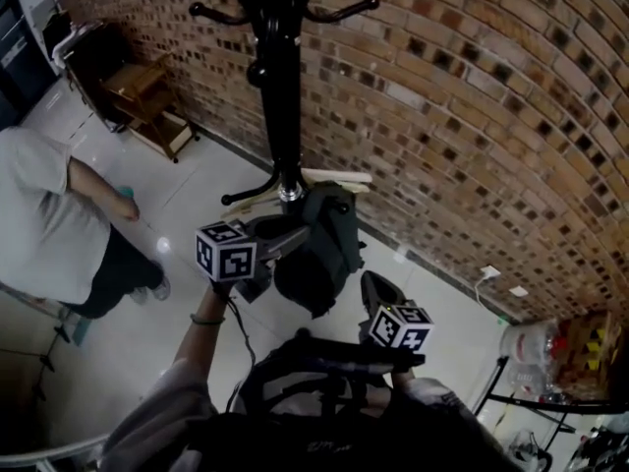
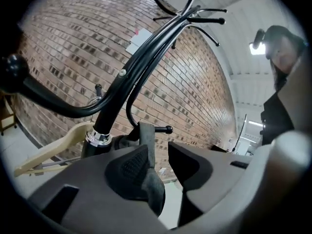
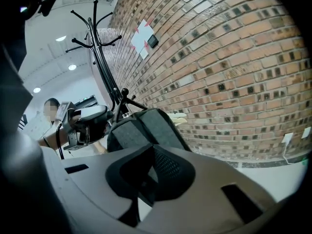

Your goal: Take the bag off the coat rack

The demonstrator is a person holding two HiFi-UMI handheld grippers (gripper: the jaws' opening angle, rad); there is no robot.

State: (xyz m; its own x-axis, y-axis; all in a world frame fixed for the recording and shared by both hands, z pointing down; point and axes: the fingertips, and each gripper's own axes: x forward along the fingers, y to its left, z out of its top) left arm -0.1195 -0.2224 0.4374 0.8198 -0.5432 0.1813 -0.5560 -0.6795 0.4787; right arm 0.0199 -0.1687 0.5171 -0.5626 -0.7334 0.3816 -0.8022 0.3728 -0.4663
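A dark grey bag [image 1: 319,249] hangs low on the black coat rack [image 1: 280,87], close to its base. In the left gripper view the bag's strap [image 2: 146,136] runs up to a knobbed hook [image 2: 163,129]. My left gripper [image 2: 158,148] is open around that strap: the strap lies against the left pad and the right pad stands clear of it. My right gripper [image 1: 371,285] is just right of the bag's lower side. In its own view the right gripper [image 3: 150,149] has its tips together and faces the bag [image 3: 146,128]. Whether anything is pinched there is unclear.
A brick wall [image 1: 472,116] runs behind the rack. A pale wooden hanger [image 1: 334,177] lies at the rack's foot. A person in a white shirt [image 1: 44,214] stands at the left. Wooden furniture [image 1: 142,91] sits far left, and plastic bags [image 1: 565,347] at the right edge.
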